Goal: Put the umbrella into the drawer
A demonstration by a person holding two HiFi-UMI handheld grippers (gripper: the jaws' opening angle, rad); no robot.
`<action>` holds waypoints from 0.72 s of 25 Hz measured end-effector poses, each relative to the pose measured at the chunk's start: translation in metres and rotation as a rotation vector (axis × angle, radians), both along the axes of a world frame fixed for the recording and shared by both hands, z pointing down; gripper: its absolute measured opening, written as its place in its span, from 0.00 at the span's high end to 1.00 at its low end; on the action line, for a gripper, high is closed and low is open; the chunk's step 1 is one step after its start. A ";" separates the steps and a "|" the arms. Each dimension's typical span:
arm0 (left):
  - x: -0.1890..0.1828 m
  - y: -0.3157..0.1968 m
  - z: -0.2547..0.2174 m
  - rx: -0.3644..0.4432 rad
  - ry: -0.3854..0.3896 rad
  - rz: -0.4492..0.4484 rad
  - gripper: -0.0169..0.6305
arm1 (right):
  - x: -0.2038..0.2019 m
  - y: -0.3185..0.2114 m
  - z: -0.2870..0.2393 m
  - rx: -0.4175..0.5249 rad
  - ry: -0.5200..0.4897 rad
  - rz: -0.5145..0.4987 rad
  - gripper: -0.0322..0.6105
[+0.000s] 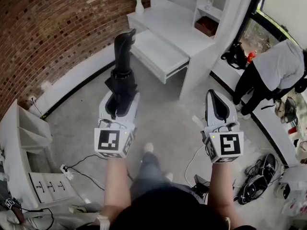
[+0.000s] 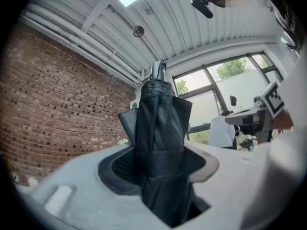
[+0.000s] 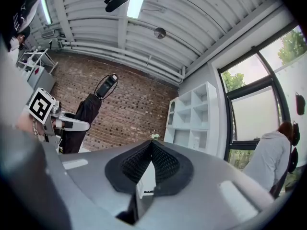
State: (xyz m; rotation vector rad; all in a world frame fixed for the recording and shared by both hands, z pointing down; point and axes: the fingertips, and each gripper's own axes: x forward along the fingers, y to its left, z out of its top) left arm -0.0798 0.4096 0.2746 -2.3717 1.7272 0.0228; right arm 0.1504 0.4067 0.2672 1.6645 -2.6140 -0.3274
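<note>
Your left gripper (image 1: 120, 105) clamps the folded umbrella (image 1: 123, 63) upright; your right gripper (image 1: 218, 107) is pinched together, empty. This is the carry: bring it over the open drawer (image 1: 158, 55) ahead, then tip it flat.

Ahead of you and to your left runs a brick wall (image 1: 53, 28). A vase (image 1: 139, 6) of flowers stands beside it on a white desk (image 1: 177, 25). The white shelf unit (image 1: 198, 8) holds a dark red box (image 1: 207, 26). At your right a person (image 1: 276, 66) bends over; cables (image 1: 256, 178) lie on the grey floor (image 1: 163, 123) nearby.
</note>
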 end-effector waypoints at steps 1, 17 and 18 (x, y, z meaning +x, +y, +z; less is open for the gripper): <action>-0.004 -0.006 0.000 0.000 0.000 -0.002 0.61 | -0.001 -0.006 0.000 0.000 -0.002 0.003 0.95; -0.070 -0.169 -0.009 0.008 0.016 0.037 0.60 | -0.059 -0.164 -0.001 -0.032 0.029 0.038 0.95; -0.075 -0.180 -0.009 0.007 0.017 0.042 0.60 | -0.064 -0.173 -0.001 -0.034 0.031 0.041 0.95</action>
